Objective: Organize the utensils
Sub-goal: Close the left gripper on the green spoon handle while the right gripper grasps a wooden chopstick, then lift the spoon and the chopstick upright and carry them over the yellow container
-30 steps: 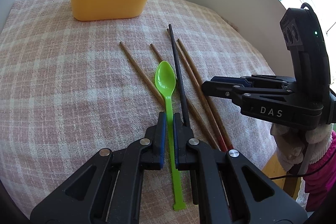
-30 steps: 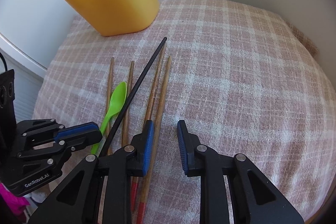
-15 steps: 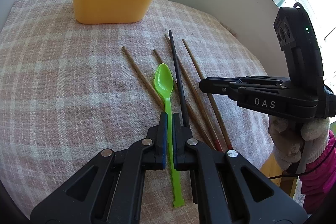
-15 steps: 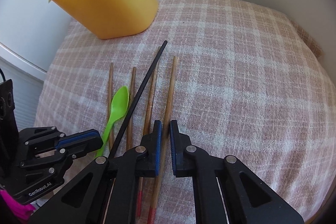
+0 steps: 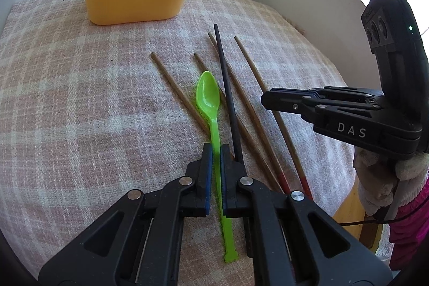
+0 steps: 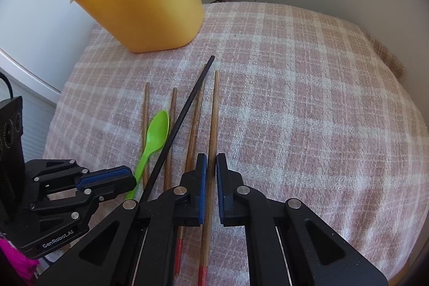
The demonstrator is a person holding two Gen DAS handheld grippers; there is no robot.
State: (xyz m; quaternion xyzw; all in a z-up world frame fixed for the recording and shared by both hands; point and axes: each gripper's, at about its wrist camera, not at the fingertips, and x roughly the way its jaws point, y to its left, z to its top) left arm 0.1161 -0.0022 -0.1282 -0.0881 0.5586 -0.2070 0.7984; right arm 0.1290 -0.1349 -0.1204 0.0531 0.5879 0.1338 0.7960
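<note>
My left gripper (image 5: 216,152) is shut on the handle of a green plastic spoon (image 5: 208,95), which also shows in the right wrist view (image 6: 155,133). My right gripper (image 6: 211,162) is shut on a wooden chopstick with a red end (image 6: 213,119). It is the rightmost of several chopsticks lying side by side on the checked cloth. A black chopstick (image 6: 185,114) lies slanted across the wooden ones (image 5: 171,81). A yellow tub (image 6: 142,4) stands at the back and holds a black stick and wooden sticks.
The pink checked cloth (image 6: 308,98) covers a small round table with walls close behind. The table's edge drops off near both grippers. The right gripper's body (image 5: 348,114) sits just right of the chopsticks in the left wrist view.
My right gripper went from open to shut on the rightmost wooden chopstick. My left gripper closed tighter on the spoon handle. Both views drew slightly nearer the tub.
</note>
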